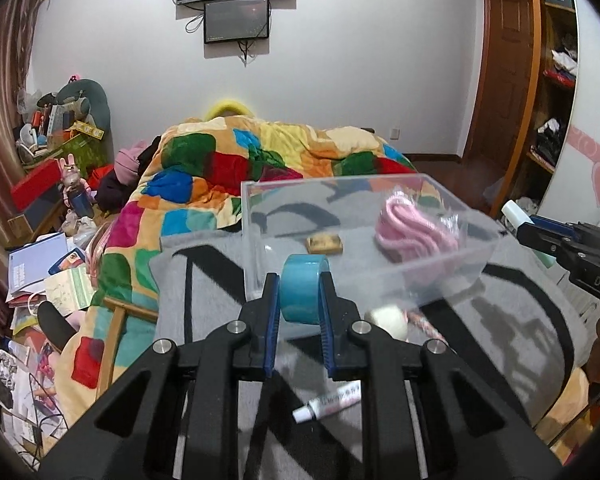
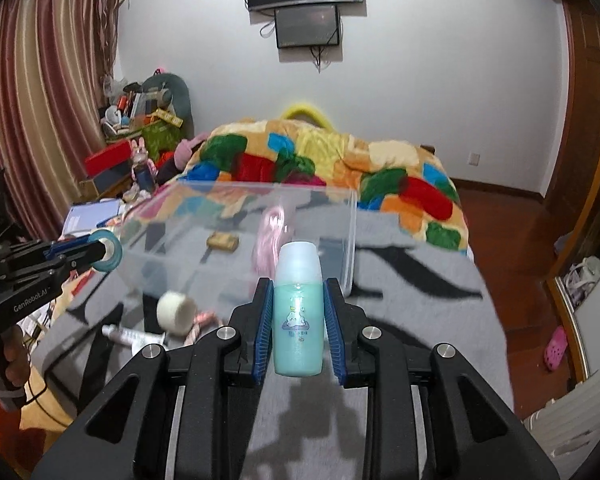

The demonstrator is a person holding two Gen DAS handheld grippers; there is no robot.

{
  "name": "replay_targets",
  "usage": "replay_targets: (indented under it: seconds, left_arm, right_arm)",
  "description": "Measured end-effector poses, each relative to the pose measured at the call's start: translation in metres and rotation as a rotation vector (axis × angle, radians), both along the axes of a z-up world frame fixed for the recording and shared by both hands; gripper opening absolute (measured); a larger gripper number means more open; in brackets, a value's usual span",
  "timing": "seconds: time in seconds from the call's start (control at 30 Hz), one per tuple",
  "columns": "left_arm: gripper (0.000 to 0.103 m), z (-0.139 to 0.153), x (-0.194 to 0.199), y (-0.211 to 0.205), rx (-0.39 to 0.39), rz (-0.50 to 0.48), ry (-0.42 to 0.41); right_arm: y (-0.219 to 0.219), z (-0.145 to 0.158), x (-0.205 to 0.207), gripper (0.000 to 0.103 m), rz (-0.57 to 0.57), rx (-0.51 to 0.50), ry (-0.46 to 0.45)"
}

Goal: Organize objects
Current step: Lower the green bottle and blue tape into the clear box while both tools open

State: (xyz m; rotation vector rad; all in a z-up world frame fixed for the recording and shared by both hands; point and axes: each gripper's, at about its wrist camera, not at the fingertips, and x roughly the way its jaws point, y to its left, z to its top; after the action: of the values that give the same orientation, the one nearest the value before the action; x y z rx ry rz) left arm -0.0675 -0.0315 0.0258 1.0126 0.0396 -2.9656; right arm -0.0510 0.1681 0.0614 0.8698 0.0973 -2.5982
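Observation:
A clear plastic box [image 1: 476, 216] [image 2: 350, 240] sits on the grey blanket on the bed. Inside it lie a pink knitted item [image 1: 414, 230] [image 2: 270, 236] and a small tan block [image 1: 325, 243] [image 2: 222, 241]. My left gripper [image 1: 300, 286] [image 2: 104, 250] is shut on a blue tape roll [image 1: 303, 294] [image 2: 110, 255], held at the box's near left edge. My right gripper [image 2: 298, 292] [image 1: 518, 220] is shut on a teal bottle with a white cap [image 2: 299, 312] [image 1: 516, 212], just short of the box's near right side.
A white tape roll [image 1: 388, 320] [image 2: 176, 312], a small white tube [image 1: 326, 402] [image 2: 130, 336] and a pink striped item [image 1: 422, 322] lie on the grey blanket [image 1: 500, 320] before the box. A colourful quilt [image 1: 240, 168] lies behind. Clutter fills the floor left.

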Motion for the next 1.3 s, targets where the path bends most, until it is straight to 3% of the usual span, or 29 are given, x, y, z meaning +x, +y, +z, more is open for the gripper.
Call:
replay_targets:
  seconds: [0.3,0.57,1.0,1.2,1.3]
  left_arm:
    - [0.018,0.005,-0.034,-0.002,0.005,0.010,-0.012]
    - [0.018,-0.010,-0.066,0.000,-0.019,0.008,-0.067]
    - [0.018,-0.030,-0.073,0.012,-0.038,-0.020,-0.131]
    - [0.024,-0.026,-0.066,0.014,-0.041,-0.028,-0.124]
    - [0.035,-0.019,-0.057,0.014,-0.039,-0.033,-0.105]
  right_arm:
    - [-0.031,0.015,-0.031,0.023,0.039,-0.006,0.019]
    - [-0.031,-0.011,-0.071,0.023,-0.041,0.071,-0.038]
    - [-0.029,-0.036,-0.079,0.023,-0.001,0.093,-0.131]
    - [-0.025,-0.029,-0.070,0.029,0.010,0.082,-0.125]
    - [-0.022,-0.021,-0.061,0.031,0.021,0.064,-0.108]
